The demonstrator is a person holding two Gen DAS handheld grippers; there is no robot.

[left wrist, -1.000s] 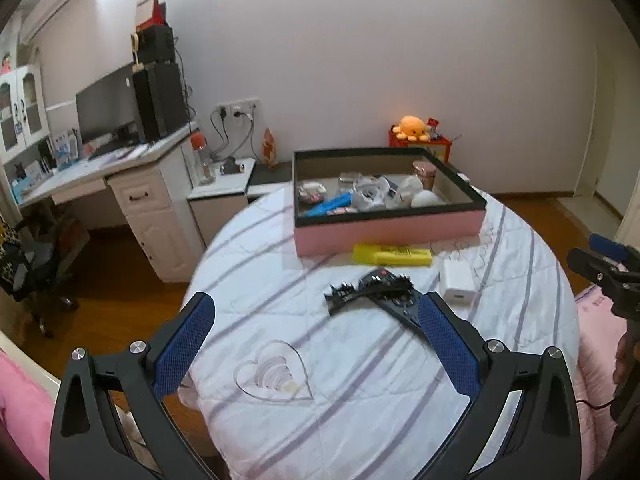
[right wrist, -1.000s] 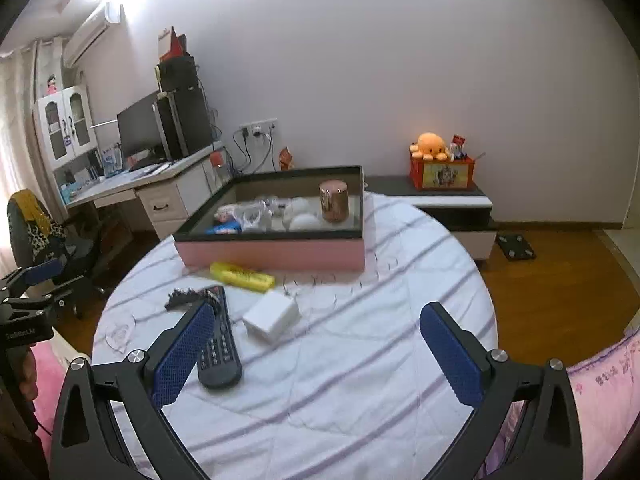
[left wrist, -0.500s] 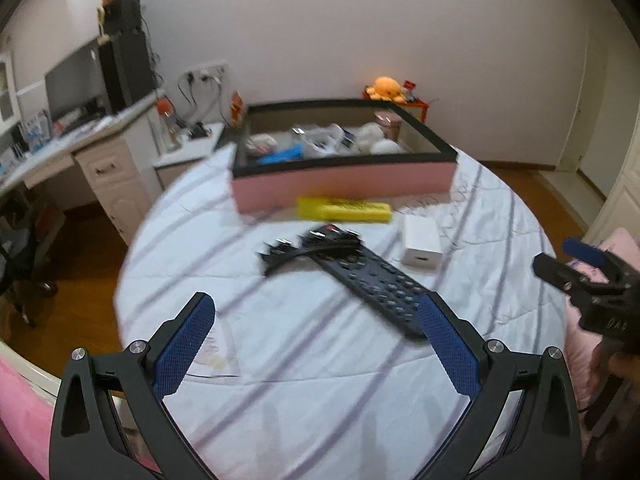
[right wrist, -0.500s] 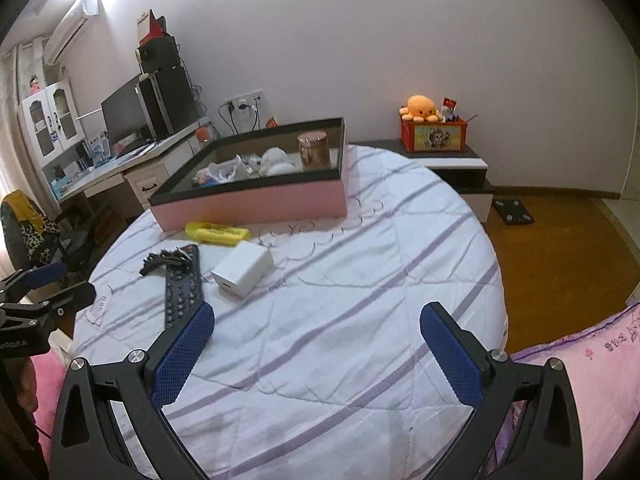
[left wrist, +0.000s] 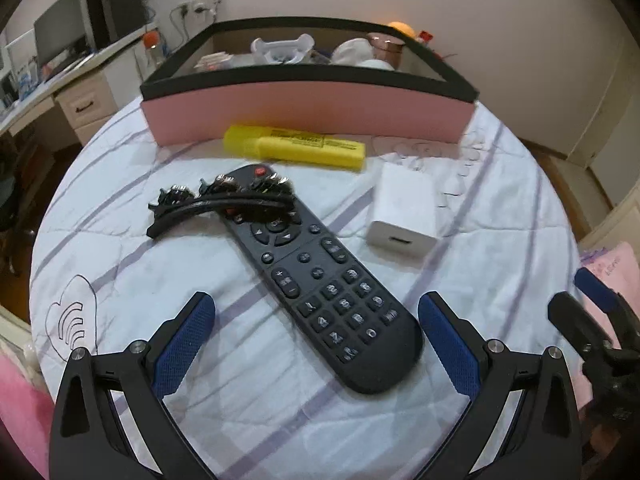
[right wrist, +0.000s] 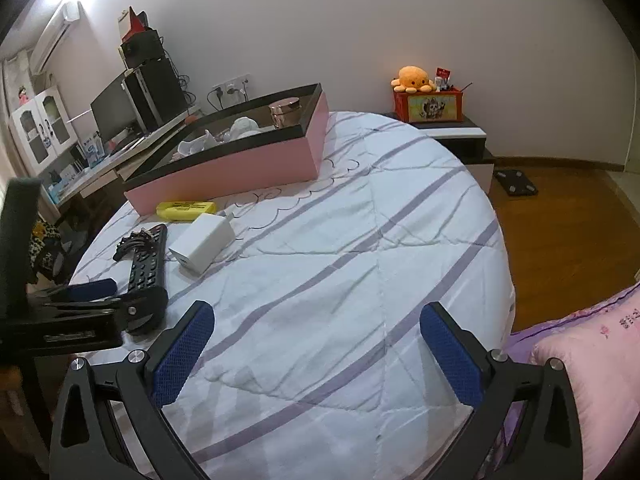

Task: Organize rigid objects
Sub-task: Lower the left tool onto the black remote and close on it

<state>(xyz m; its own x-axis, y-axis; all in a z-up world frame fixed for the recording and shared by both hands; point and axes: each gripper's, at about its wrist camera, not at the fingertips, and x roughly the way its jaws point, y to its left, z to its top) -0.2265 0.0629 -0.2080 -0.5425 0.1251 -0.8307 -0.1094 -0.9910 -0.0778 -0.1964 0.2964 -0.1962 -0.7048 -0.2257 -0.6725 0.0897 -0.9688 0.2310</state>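
Left-wrist view: your left claw (left wrist: 316, 344) hangs low over the round table (left wrist: 248, 412), its blue pads spread wide and empty, straddling the near end of the black remote (left wrist: 320, 276). That alignment suggests the remote is the next item bound for the pink box (left wrist: 308, 108). A black studded hair clip (left wrist: 216, 204) lies across the remote's far end, so a lift may drag it along. The yellow highlighter (left wrist: 296, 146) rests just before the box wall; the white charger (left wrist: 404, 212) sits just right of the remote. Right-wrist view: your right claw (right wrist: 316, 344) is likewise spread, holding nothing, over bare cloth well apart from the items. Compared with half a second earlier, the left claw has closed in and the remote now fills the gap between its pads.
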